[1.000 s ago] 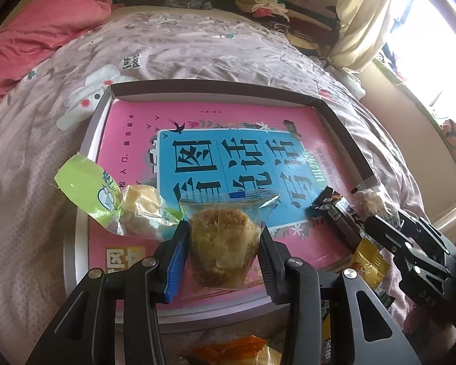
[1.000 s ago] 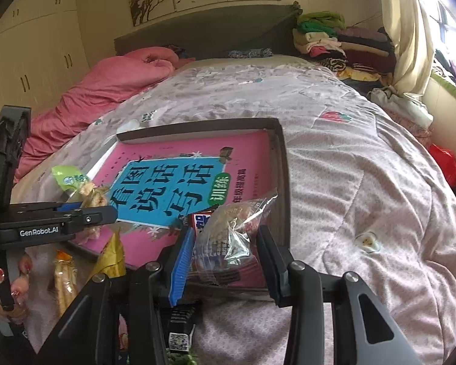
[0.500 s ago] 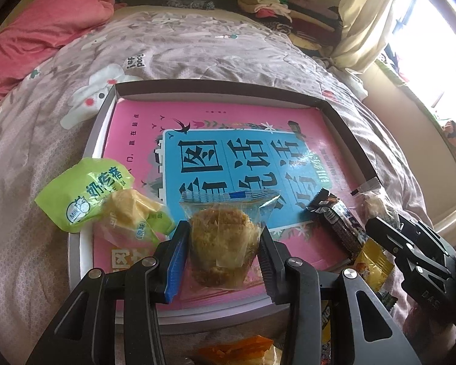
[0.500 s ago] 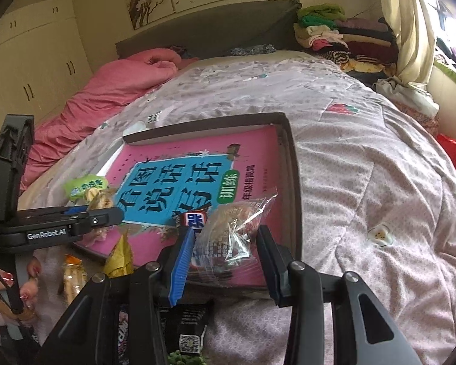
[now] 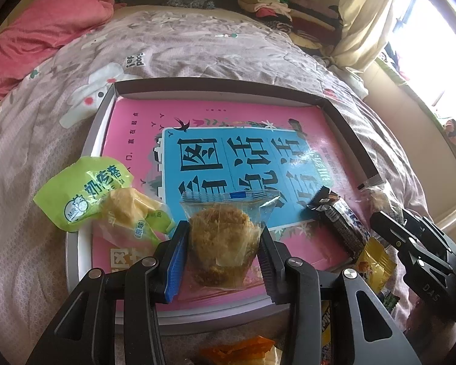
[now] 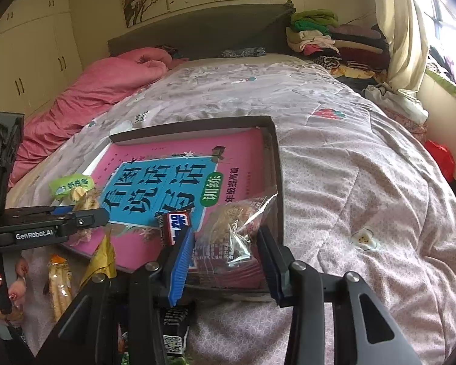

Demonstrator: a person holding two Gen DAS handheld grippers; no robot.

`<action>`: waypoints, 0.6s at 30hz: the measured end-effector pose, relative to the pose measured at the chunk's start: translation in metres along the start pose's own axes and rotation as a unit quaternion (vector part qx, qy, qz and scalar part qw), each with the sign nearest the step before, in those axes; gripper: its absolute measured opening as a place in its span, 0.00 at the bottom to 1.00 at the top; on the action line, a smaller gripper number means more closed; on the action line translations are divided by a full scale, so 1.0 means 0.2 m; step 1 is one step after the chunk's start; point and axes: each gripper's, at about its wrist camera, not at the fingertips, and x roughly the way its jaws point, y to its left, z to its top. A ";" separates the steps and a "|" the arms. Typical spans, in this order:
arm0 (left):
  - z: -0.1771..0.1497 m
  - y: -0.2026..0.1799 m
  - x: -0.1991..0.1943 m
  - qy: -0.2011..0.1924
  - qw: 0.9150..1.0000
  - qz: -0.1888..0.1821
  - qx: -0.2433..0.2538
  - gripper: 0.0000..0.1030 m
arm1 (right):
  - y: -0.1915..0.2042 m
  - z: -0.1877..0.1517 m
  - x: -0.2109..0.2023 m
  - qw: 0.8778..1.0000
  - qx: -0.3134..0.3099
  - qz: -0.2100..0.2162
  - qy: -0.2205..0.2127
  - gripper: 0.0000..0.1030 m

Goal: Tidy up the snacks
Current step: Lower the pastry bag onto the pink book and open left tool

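My left gripper (image 5: pixel 223 237) is shut on a clear packet holding a brown floss cake (image 5: pixel 222 234), low over the near edge of a grey tray (image 5: pixel 215 86). A pink and blue book (image 5: pixel 197 127) fills the tray. A green milk-snack packet (image 5: pixel 85 191) lies on the tray's left rim, and a black chocolate bar (image 5: pixel 337 222) lies at the right. My right gripper (image 6: pixel 225 243) is shut on a second clear cake packet (image 6: pixel 234 228) over the tray's near right corner (image 6: pixel 276 182). From the right wrist view the left gripper (image 6: pixel 97 217) shows side-on at the left.
A yellow packet (image 5: pixel 375 261), an orange packet (image 5: pixel 240 349) and a long biscuit packet (image 6: pixel 57 283) lie on the quilt in front of the tray. A hand with painted nails (image 6: pixel 15 273) grips the left tool. A pink duvet (image 6: pixel 106 85) and folded clothes (image 6: pixel 319 36) sit far back.
The green snack packet has dropped from a crumpled pose and now lies flat with its printed face up on the tray's left rim. Both grippers keep their packets and hold still.
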 end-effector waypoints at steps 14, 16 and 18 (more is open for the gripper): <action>0.00 0.00 -0.01 -0.002 1.000 -0.001 -0.005 0.43 | 0.04 0.00 0.01 1.000 -0.007 0.030 0.006 0.43; 0.00 0.00 -0.01 -0.003 1.000 -0.002 -0.005 0.43 | 0.04 0.00 0.00 1.000 -0.009 0.028 0.005 0.44; 0.00 0.00 -0.01 -0.003 1.000 -0.002 -0.005 0.44 | 0.04 0.00 0.00 1.000 -0.009 0.026 0.004 0.44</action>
